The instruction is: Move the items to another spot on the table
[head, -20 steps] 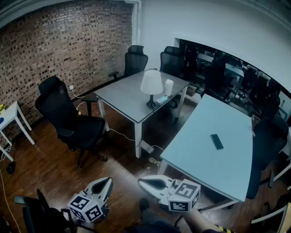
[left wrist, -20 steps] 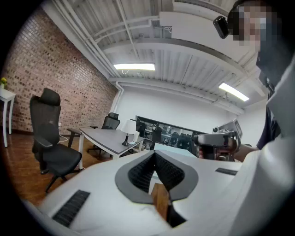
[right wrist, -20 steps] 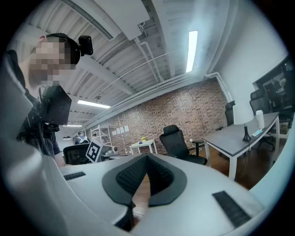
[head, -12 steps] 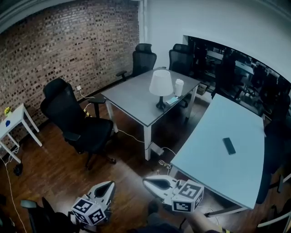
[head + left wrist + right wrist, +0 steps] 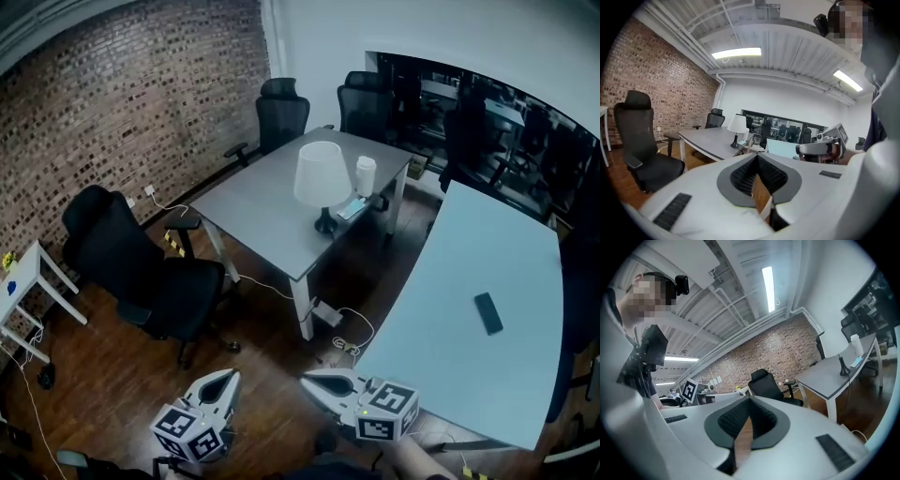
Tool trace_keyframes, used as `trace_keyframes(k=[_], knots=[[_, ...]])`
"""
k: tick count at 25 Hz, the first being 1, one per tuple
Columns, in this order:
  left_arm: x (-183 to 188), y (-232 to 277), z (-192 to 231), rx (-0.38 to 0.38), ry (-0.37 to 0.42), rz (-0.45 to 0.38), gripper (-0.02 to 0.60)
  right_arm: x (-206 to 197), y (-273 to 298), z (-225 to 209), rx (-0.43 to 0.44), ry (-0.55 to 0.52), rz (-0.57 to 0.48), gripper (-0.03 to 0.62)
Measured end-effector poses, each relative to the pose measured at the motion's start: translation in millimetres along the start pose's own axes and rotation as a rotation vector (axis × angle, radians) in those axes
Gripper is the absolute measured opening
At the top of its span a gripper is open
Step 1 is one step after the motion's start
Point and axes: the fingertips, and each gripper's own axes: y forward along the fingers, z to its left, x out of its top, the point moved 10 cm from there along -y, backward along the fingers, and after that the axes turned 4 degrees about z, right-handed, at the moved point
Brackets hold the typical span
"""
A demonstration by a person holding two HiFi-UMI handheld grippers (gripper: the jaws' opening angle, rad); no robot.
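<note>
Jaws closed and empty, the left gripper and right gripper hang side by side above the wood floor. Farther off, a white table lamp, white cup and phone cluster on the grey table. A dark handset lies on the pale-blue table at right.

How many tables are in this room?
3. A grey table in the middle, a pale blue table on the right, and a small white table at the left edge. More may stand behind the dark window.
</note>
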Motion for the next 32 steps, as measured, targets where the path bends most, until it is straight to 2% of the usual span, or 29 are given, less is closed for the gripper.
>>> trace_keyframes(k=[5,12,19,26,32], knots=[[22,52,15,-0.004,-0.006,0.016,0.006,26,17,-47,0.025,-0.004,0.025,0.0],[53,102,55,-0.063,0.015,0.02,0.006,61,60,-76,0.022,-0.042,0.017,0.0],[69,143,103,-0.156,0.021,0.003,0.006,77,90,-103,-0.076,-0.046,-0.003,0.0],[104,168,210,-0.238,0.035,-0.016,0.006,102,178,-129,-0.194,-0.051,-0.04,0.0],[121,182,267,-0.289,0.028,-0.028,0.006,124,230,-141,-0.275,-0.067,-0.055,0.0]])
